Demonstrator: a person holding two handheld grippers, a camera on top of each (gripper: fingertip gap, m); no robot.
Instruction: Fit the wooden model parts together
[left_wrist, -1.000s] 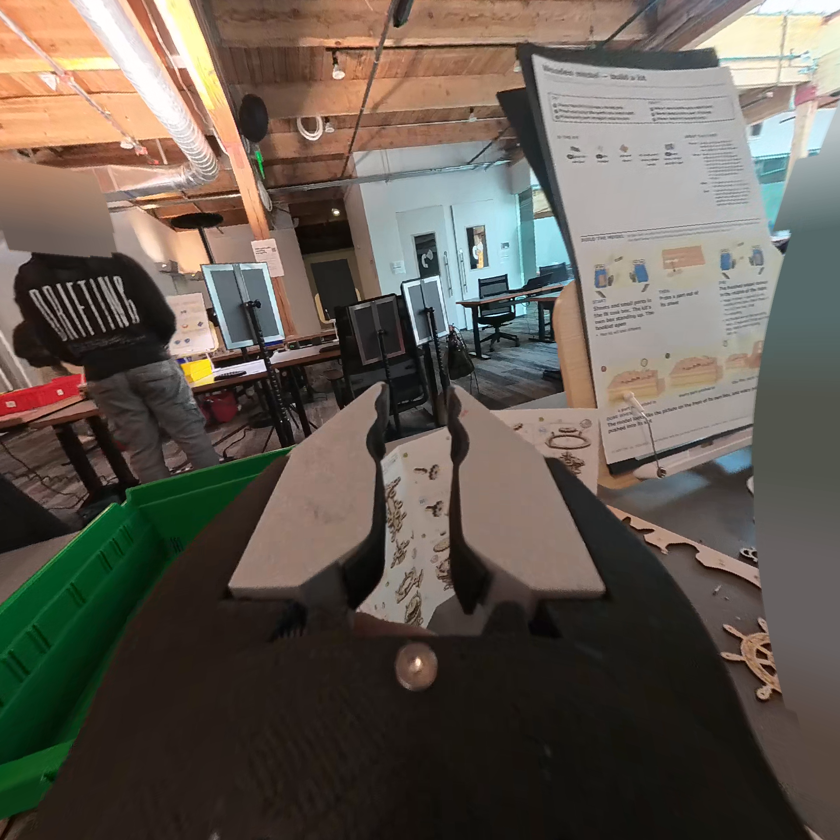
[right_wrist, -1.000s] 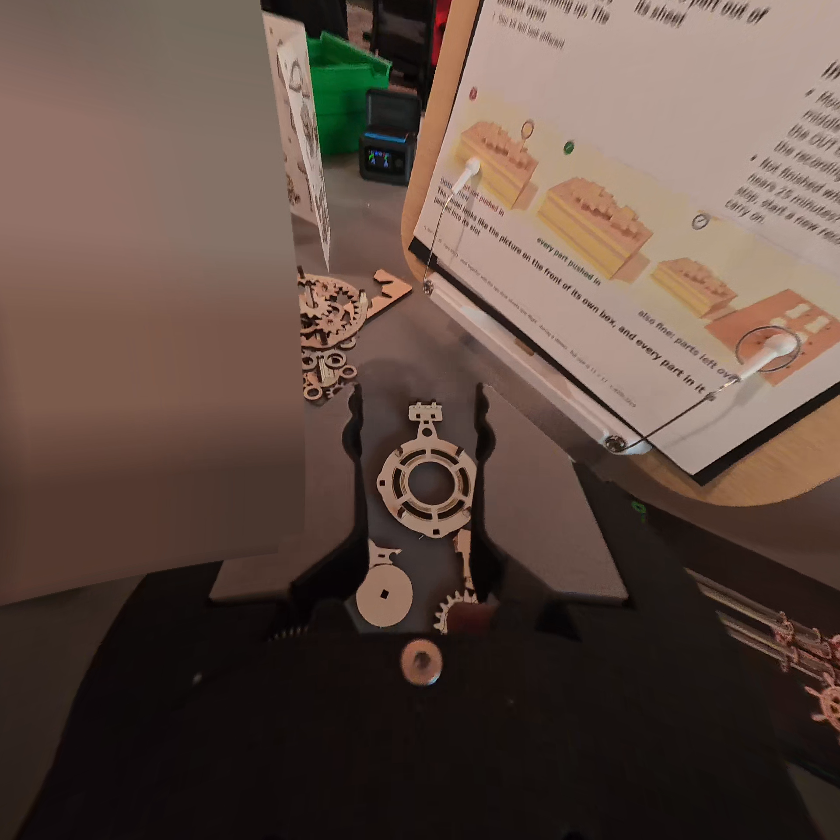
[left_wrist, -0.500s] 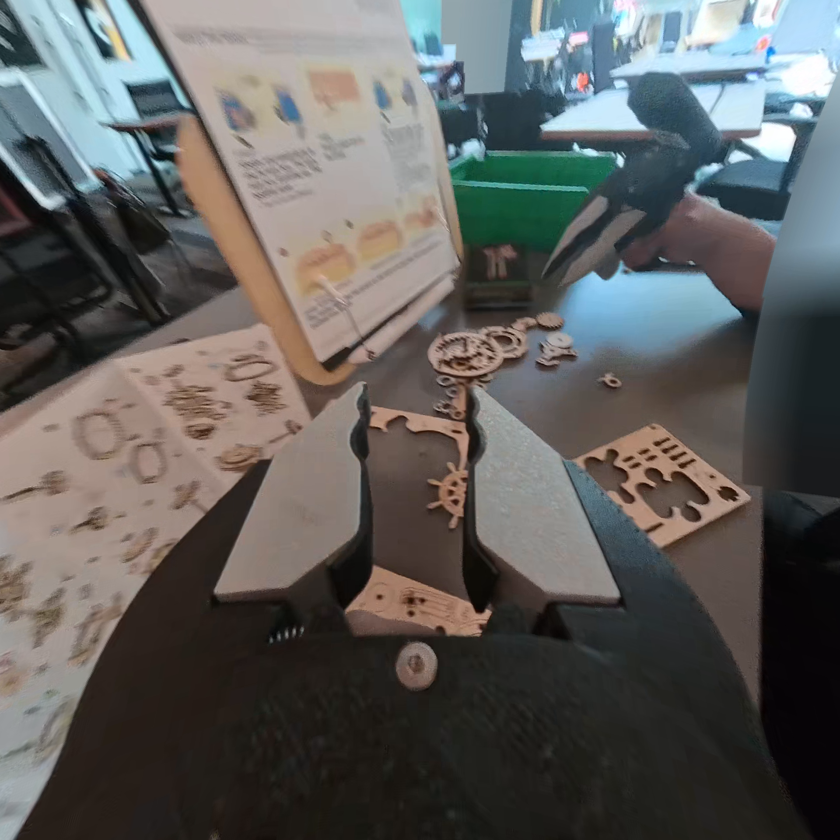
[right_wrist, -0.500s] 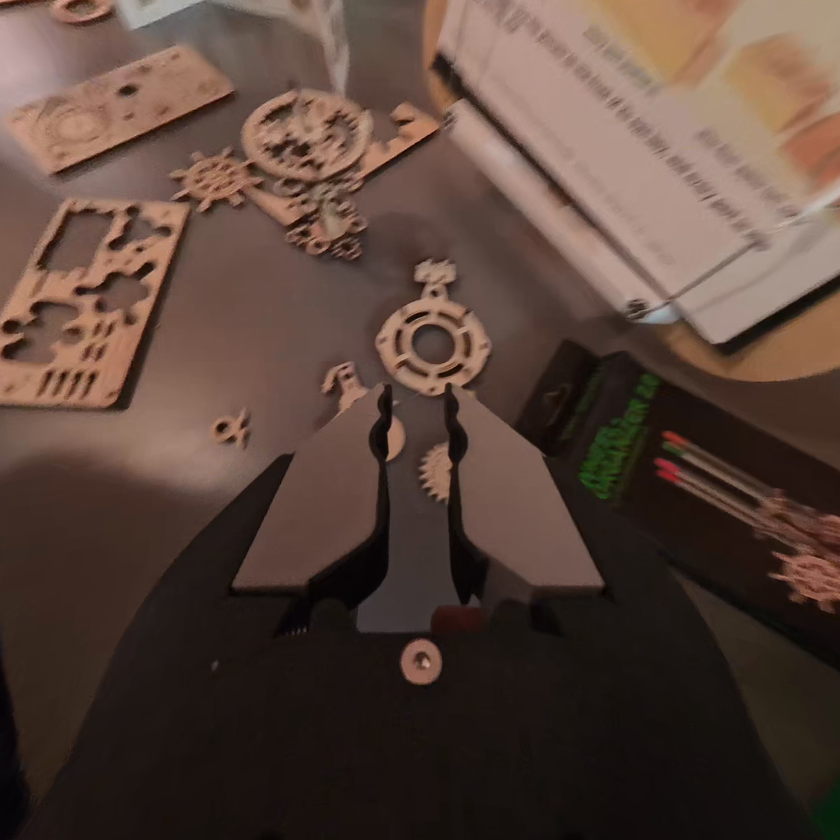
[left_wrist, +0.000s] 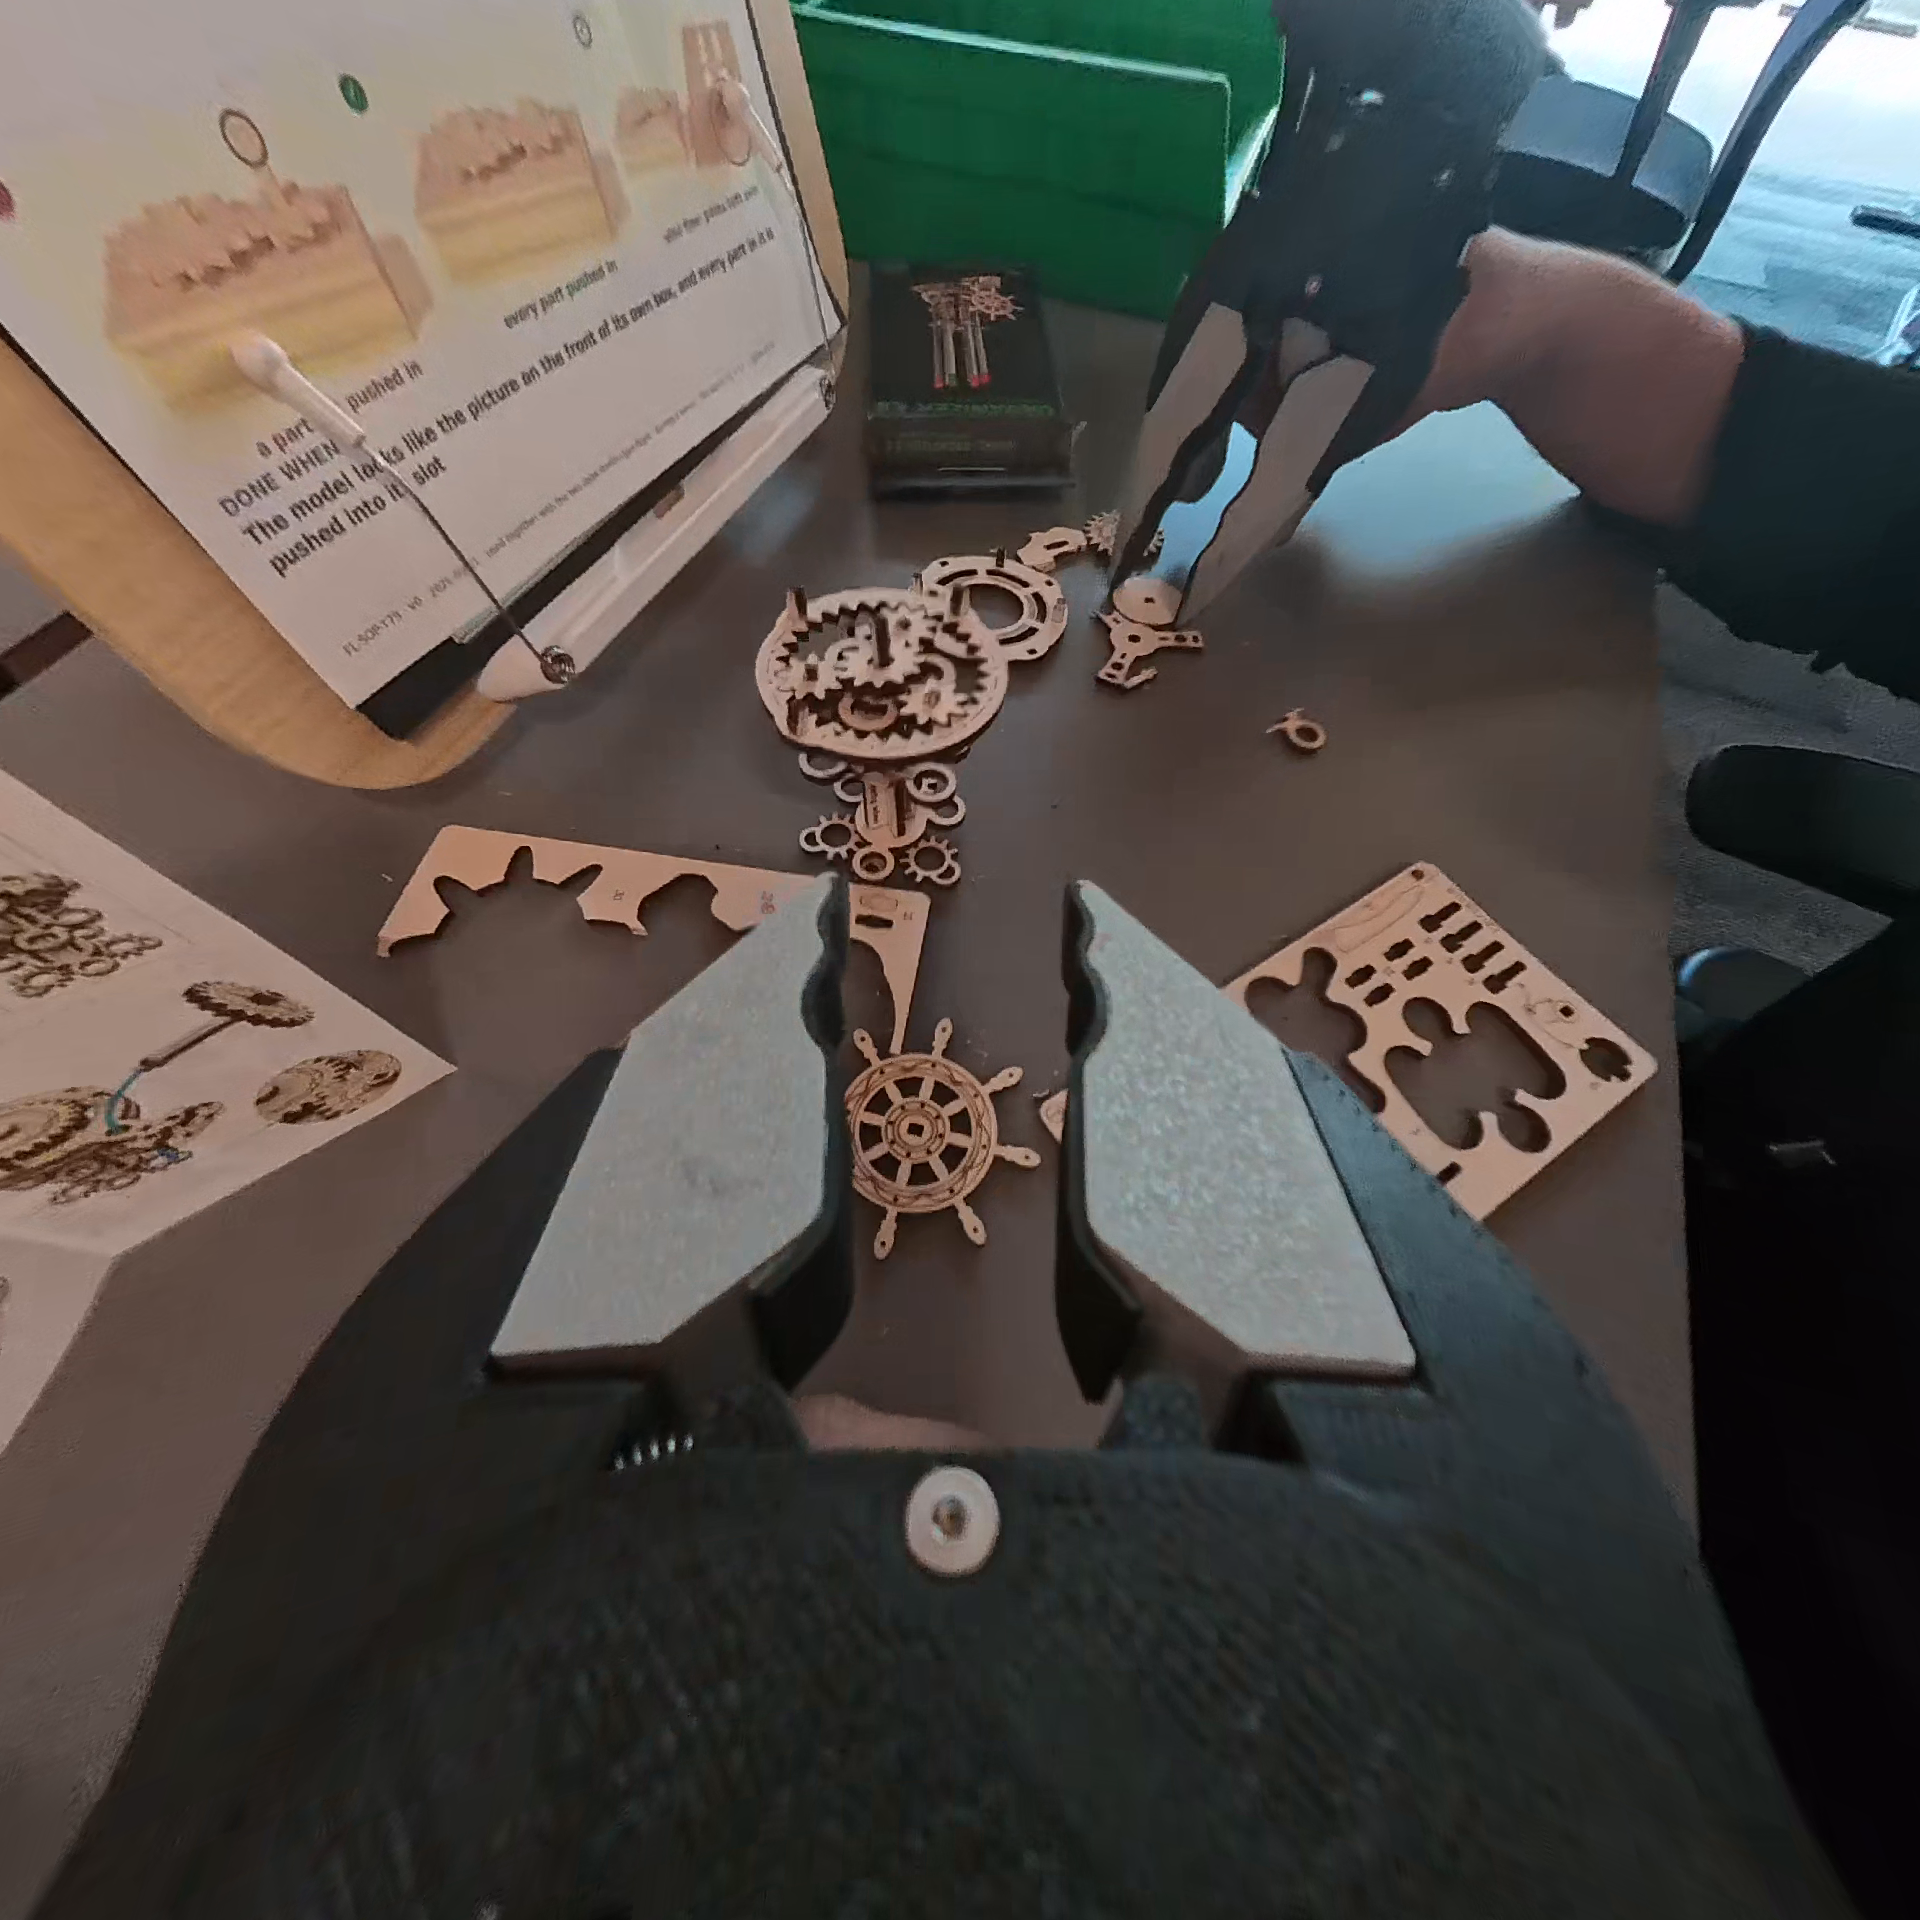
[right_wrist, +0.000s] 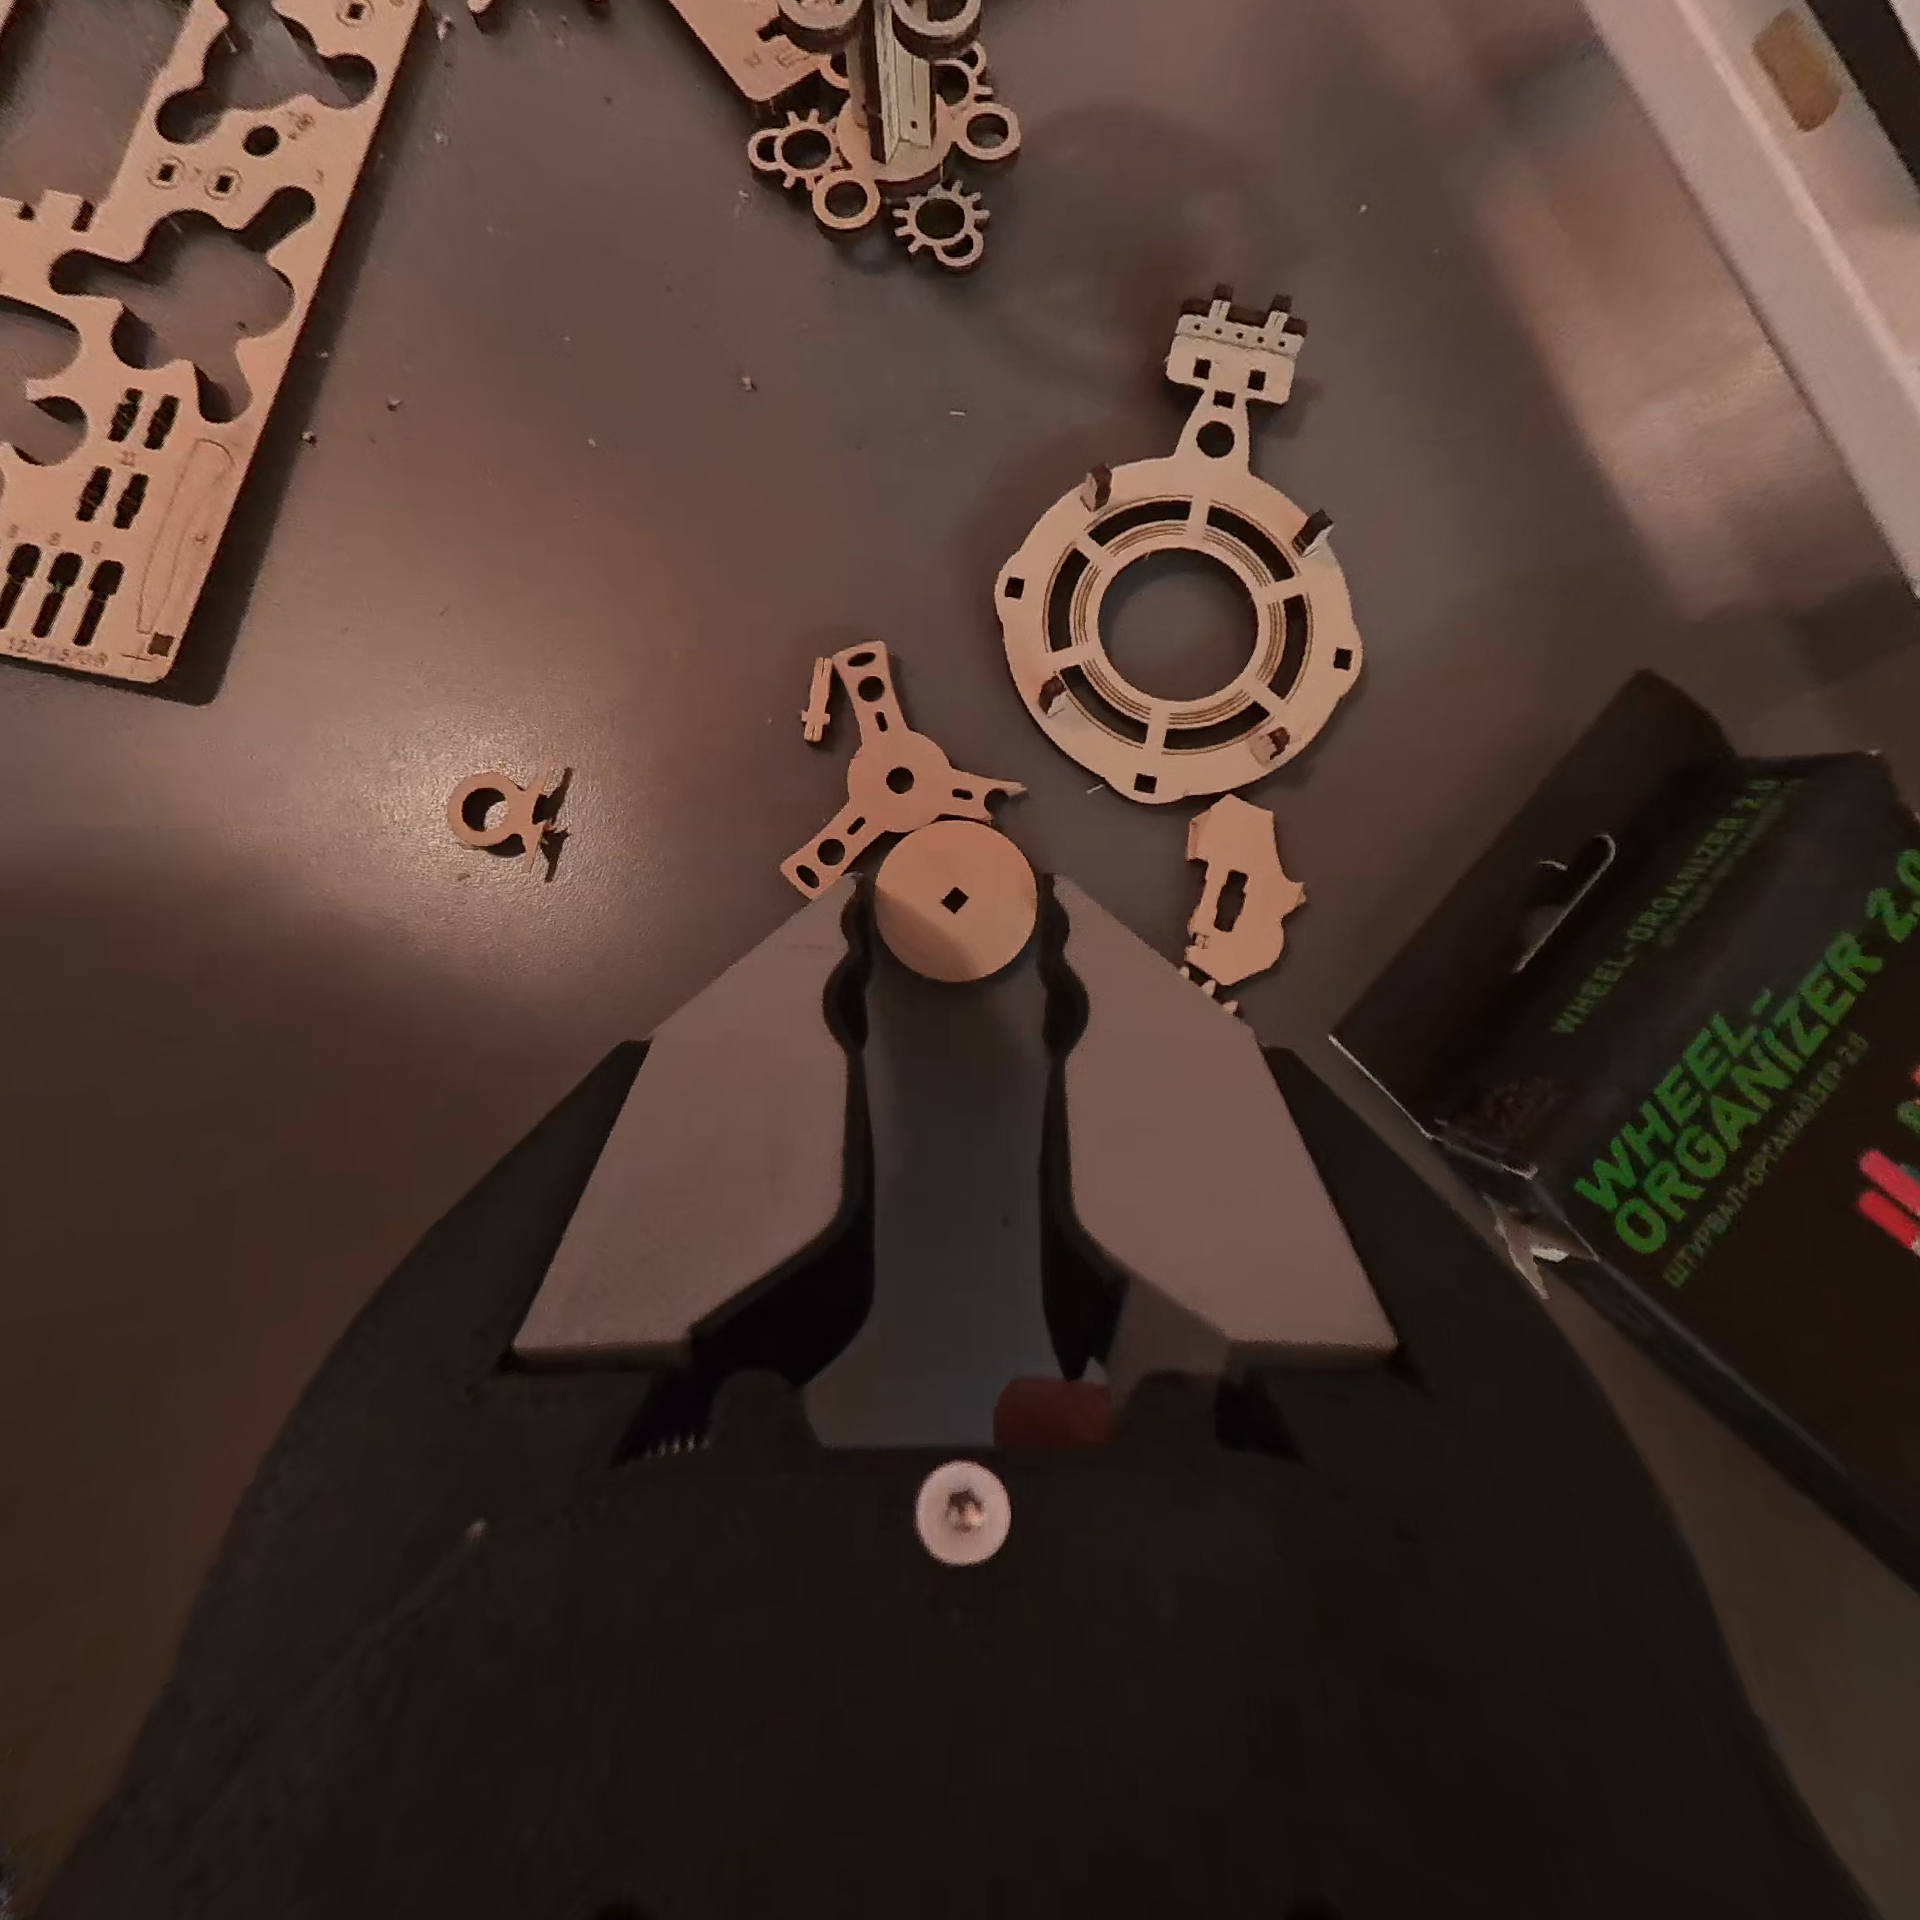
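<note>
My left gripper (left_wrist: 951, 899) is open and empty, hovering over a wooden ship's wheel (left_wrist: 920, 1132) that lies on the dark table. Beyond it stands the part-built gear assembly (left_wrist: 878, 675). My right gripper (right_wrist: 951, 894) is low on the table with its tips on either side of a round wooden disc (right_wrist: 954, 904) with a square hole. Thin gaps show between pads and disc, which lies flat. In the left wrist view the right gripper (left_wrist: 1164, 592) straddles that disc (left_wrist: 1143, 601). A three-armed piece (right_wrist: 894, 779) and a ring plate (right_wrist: 1179, 623) lie just beyond.
A dark kit box (right_wrist: 1662, 1091) lies right of my right gripper. Punched-out wooden sheets (left_wrist: 1444, 1029) (left_wrist: 582, 894) lie near my left gripper. An instruction board on a stand (left_wrist: 416, 312), a printed sheet (left_wrist: 156, 1039) and a green bin (left_wrist: 1018, 156) ring the table. A small hook piece (right_wrist: 499, 816) lies apart. My right fingertips sit around 25 cm from my left ones. My right tips are about 25 cm from the wooden ship's wheel (left_wrist: 920, 1132), my left tips only 9 cm.
The left view swung from the room down to the table. My right gripper came down over the loose parts; its jaws narrowed, then widened around the disc.
</note>
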